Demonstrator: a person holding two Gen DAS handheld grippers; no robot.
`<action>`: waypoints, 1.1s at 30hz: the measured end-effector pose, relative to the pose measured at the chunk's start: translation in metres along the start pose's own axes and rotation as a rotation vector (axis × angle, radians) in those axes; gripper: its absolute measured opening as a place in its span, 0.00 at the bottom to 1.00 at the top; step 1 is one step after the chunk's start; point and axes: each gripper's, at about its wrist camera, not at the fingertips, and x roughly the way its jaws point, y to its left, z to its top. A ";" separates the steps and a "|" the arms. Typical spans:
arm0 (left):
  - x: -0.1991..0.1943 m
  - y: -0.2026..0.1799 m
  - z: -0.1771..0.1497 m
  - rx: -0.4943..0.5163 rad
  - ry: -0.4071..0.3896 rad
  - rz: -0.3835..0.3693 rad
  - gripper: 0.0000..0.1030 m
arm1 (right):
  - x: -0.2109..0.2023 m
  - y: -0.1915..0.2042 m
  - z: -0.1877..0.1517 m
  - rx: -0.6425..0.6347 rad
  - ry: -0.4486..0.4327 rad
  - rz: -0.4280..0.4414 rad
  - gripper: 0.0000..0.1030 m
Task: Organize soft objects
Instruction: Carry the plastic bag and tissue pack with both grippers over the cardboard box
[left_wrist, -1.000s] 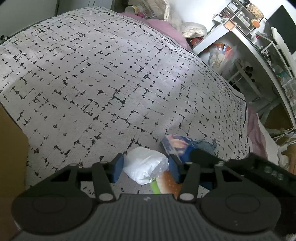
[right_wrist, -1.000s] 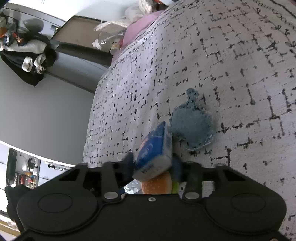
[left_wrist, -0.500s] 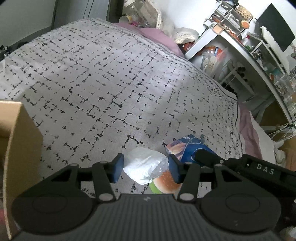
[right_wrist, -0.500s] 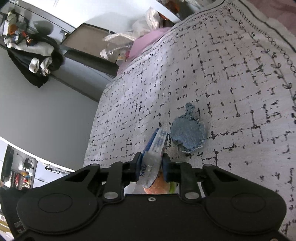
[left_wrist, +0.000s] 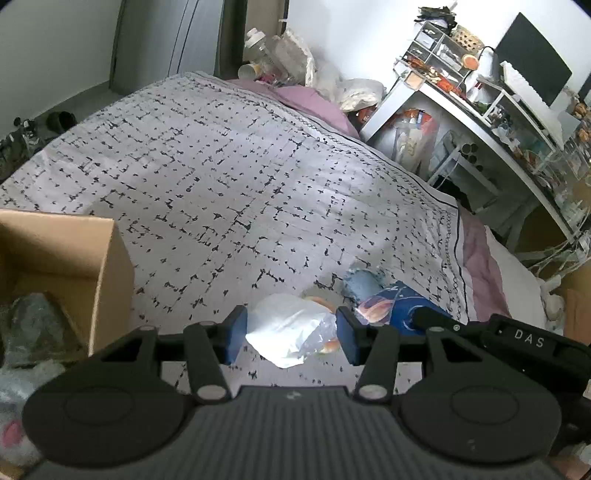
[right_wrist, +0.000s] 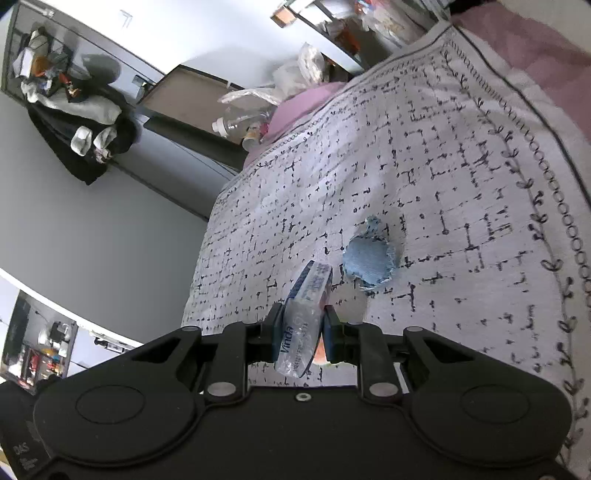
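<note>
Left wrist view: my left tongs pinch a crumpled white plastic bag between their blue pads, well clear of the bed. The open cardboard box sits to the left of the tongs, closer to this hand than to the other, and I judge it the drop spot. Nothing stands between bag and box. My right tongs enter from the right carrying the blue tissue pack.

Right wrist view: my right tongs have just been closing and now squeeze the tissue pack, its long axis pointing away along the fingers. A denim pouch lies on the bedspread just beyond, untouched.
</note>
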 end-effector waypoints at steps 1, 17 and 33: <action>-0.005 -0.001 -0.001 0.000 -0.002 0.002 0.50 | -0.004 0.001 0.000 -0.006 -0.002 -0.006 0.21; -0.086 -0.015 -0.028 -0.032 -0.050 0.034 0.50 | -0.067 0.025 -0.023 -0.105 -0.063 -0.031 0.21; -0.160 -0.020 -0.048 -0.039 -0.138 0.028 0.50 | -0.110 0.045 -0.038 -0.189 -0.102 0.010 0.21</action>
